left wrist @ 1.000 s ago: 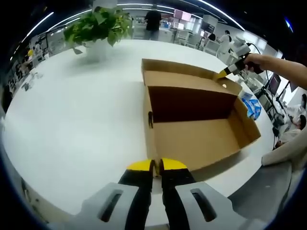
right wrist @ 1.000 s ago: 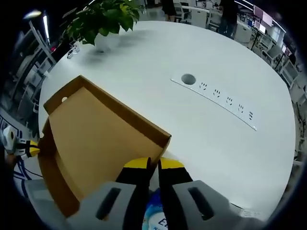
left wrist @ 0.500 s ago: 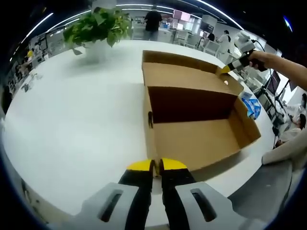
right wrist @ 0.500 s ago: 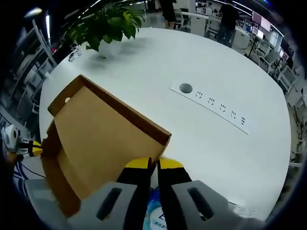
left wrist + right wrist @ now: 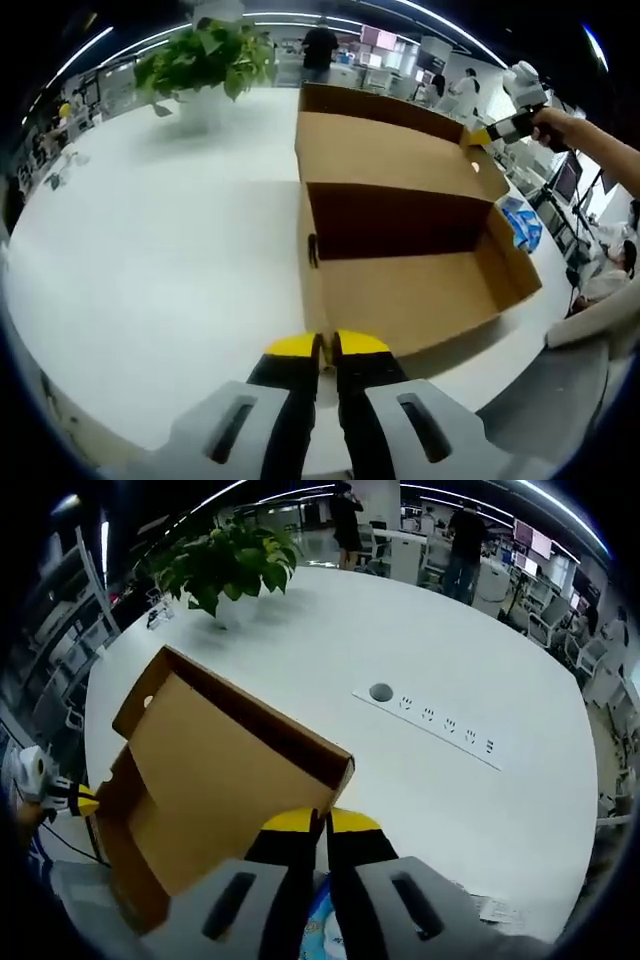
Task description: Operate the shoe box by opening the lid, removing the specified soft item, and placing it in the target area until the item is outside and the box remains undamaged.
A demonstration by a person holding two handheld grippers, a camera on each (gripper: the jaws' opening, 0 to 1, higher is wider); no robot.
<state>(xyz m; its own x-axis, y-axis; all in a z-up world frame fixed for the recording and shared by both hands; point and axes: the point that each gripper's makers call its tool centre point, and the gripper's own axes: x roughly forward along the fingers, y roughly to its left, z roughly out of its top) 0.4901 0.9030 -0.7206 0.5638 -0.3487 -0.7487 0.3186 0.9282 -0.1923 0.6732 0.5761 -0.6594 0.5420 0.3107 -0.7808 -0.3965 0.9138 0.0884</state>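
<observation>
A brown cardboard shoe box (image 5: 400,290) lies open on the white table (image 5: 150,250), its inside bare. My left gripper (image 5: 326,345) is shut on the box's near wall at a corner; it also appears as a yellow-tipped gripper (image 5: 75,798) at the box's edge. The hinged lid (image 5: 390,155) stands partly raised. My right gripper (image 5: 318,823) is shut on the lid's (image 5: 220,770) free corner, and a person's hand holds that right gripper (image 5: 485,135) there. A blue-and-white soft packet (image 5: 522,222) lies on the table outside the box, and the packet (image 5: 325,935) peeks out under my right jaws.
A potted plant (image 5: 205,55) stands at the table's far side, also the plant (image 5: 230,565). A socket strip (image 5: 440,725) with a round hole is set in the tabletop. People and desks fill the background. The table edge runs close behind my left gripper.
The lid has swung upward, with my right gripper rising on its corner. The left gripper and the box base have stayed put.
</observation>
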